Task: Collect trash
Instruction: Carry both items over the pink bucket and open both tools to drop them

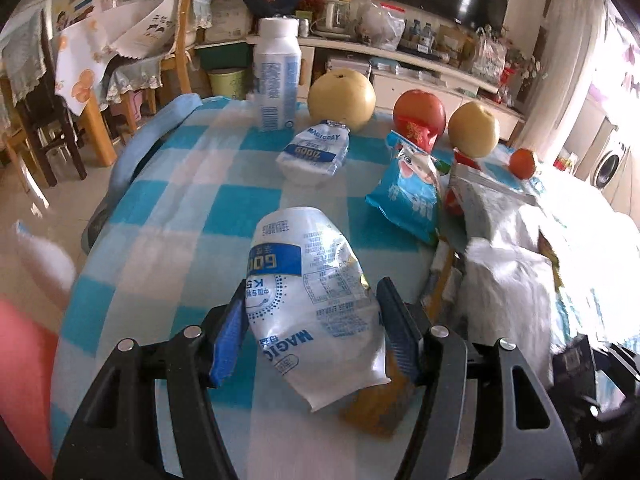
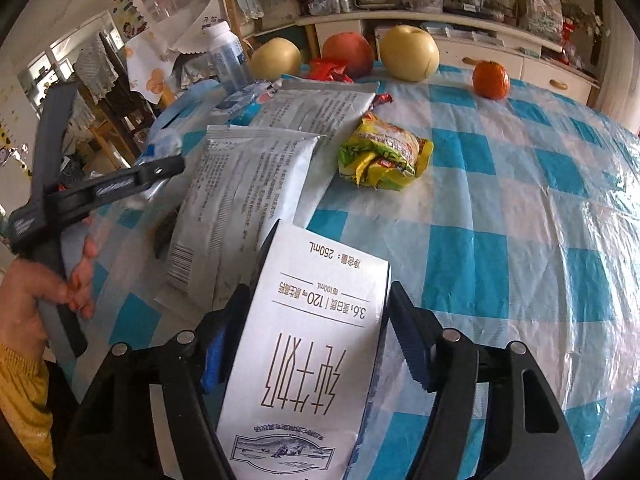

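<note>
Left wrist view: the left gripper (image 1: 312, 320) is clenched on a crumpled white-and-blue milk pouch (image 1: 308, 292) — both blue pads press its sides, and the pouch's upper end sticks out past the fingertips over the checked tabletop (image 1: 180, 208). Under the pouch's lower end lies a yellow-brown wrapper (image 1: 380, 412). Farther off on the tabletop sit a second flattened pouch (image 1: 316, 152), a blue snack bag (image 1: 408, 192) and, toward the right edge, a heap of white wrappers (image 1: 512, 272). Along the far edge stand a white bottle (image 1: 278, 76), two yellow pears (image 1: 342, 98) (image 1: 474, 130), a red apple (image 1: 419, 114) and a small orange (image 1: 523, 163).

Right wrist view: the right gripper (image 2: 320, 320) grasps a white milk carton (image 2: 312, 344) — the carton fills the gap between the two fingers and reaches well beyond their tips, its printed face up. Just left of it lie two large silvery-white bags (image 2: 248, 196), overlapping. A crumpled yellow-green wrapper (image 2: 384, 156) lies apart, nearer the middle of the tabletop. At the left edge a hand (image 2: 44, 292) holds the other gripper's handle.
</note>
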`<state>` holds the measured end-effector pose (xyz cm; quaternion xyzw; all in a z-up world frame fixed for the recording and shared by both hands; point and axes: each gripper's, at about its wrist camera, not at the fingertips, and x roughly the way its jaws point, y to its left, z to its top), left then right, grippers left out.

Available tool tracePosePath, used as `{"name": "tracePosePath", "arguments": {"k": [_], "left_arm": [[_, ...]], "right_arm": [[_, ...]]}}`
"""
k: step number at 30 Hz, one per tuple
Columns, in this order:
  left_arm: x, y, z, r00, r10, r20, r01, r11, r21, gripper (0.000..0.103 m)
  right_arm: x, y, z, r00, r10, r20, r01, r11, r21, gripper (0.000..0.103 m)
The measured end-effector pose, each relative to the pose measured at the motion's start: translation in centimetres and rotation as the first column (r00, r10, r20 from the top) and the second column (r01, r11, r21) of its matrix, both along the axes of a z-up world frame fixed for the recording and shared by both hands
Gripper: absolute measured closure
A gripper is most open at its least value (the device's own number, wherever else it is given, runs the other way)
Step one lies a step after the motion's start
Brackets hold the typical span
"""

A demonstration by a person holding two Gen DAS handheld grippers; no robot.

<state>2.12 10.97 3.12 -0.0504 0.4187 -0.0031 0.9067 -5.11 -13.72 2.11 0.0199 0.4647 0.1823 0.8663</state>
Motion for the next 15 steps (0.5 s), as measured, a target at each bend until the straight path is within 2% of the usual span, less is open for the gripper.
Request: {"name": "tracePosePath", "arguments": {"k": [6,10,15], "left_arm": [[-4.0,1.3,1.0,0.999,0.021,0.027,-0.019,0.999,-0.042,0.039],[-5.7,1.5,1.3,0.999,0.007,0.032,-0.006,0.999,-0.039,0.039],[-6.8,2.2,2.5,0.998,-0.013,0.065,0.013,1.000,0.007,0.039]], "right_arm": [[-0.7,-0.2,1.3,0.999,-0.007,0.046,0.005,0.999,0.048,0.034],[-1.4,-0.3,2.8,0.996,-0.018,0.093,0.009,0.995,0.098,0.034],[-2.1,0.2,4.4,0.992,-0.039,0.124,0.019,0.987,0.161,0.034]]}}
